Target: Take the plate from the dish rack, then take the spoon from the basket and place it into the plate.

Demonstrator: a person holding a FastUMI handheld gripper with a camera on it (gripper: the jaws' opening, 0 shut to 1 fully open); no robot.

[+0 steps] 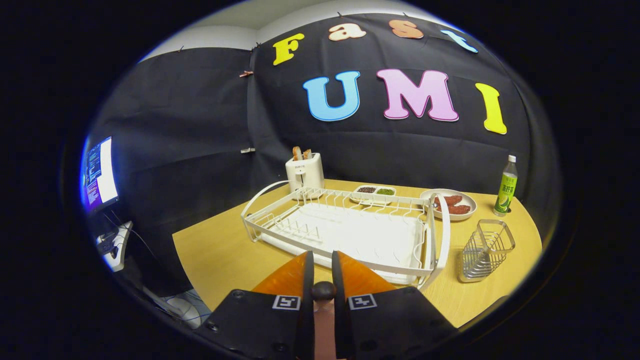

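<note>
Fingers (322,265) are sitting nearly closed, leaving only a narrow slot, and we are seeing a rounded dark knob with a reddish-brown stem (323,295) lodged low in that slot; whether it is the spoon's handle, and whether both fingers are pressing on it, we cannot tell. Its far end is hidden behind the gripper body. Just ahead of the fingers the white dish rack (345,225) is standing on the wooden bench (215,250), its wires holding no plate that we can make out. Right of the rack the wire basket (486,250) is sitting, apparently empty. Beyond the rack we are noticing a toaster (305,172), a small two-part dish (375,191), a plate of reddish food (452,204) and a green bottle (506,187).
</note>
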